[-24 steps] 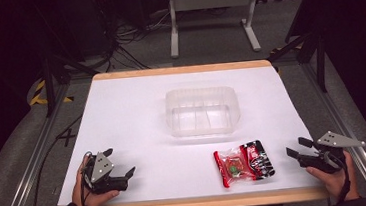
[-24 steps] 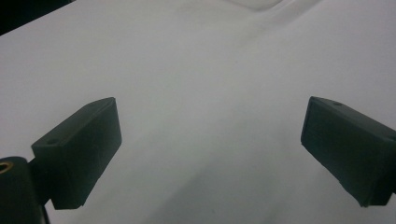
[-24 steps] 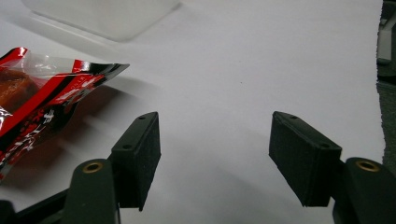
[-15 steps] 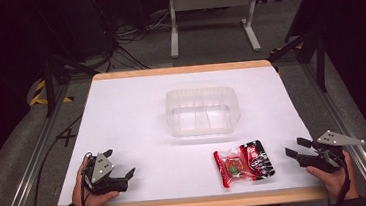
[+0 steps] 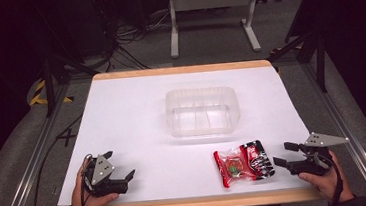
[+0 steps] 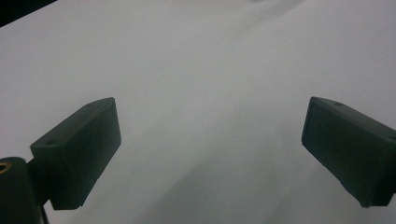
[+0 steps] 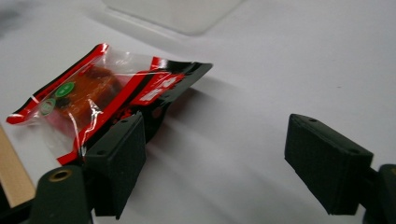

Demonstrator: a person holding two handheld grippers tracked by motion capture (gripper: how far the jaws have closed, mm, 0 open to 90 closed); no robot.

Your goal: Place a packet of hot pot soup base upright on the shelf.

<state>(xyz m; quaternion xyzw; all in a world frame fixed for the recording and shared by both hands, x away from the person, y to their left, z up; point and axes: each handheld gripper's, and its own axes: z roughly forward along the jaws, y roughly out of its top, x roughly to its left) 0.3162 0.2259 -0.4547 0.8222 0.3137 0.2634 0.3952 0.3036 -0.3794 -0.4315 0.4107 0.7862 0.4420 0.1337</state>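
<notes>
- The white, matte table top [image 5: 137, 122] has a pale wooden edge strip along its near and far sides; it stands on a grey floor in a dark room.
- At the near left corner a hand [image 5: 90, 199] holds the left gripper [image 5: 117, 165] low over the bare white sheet, its two black block-shaped jaws spread wide with nothing between them.
- At the near right, a hand [image 5: 326, 181] holds the right gripper [image 5: 283, 154], topped by a grey three-cornered plate; its jaws are also spread apart and grip nothing.
- A glossy red, black and clear plastic snack packet [image 5: 244, 161] lies flat near the front edge, just beside the right gripper's tips; in the right gripper view the packet [image 7: 100, 100] sits next to one jaw, crinkled, with orange contents and green round stickers.
- A clear, rounded-rectangle plastic tub [image 5: 203, 111] sits mid-table, beyond the packet and apart from it.
- Beyond the table, black cables [image 5: 130, 37] trail on the floor beside a grey metal stand [image 5: 210, 10].
</notes>
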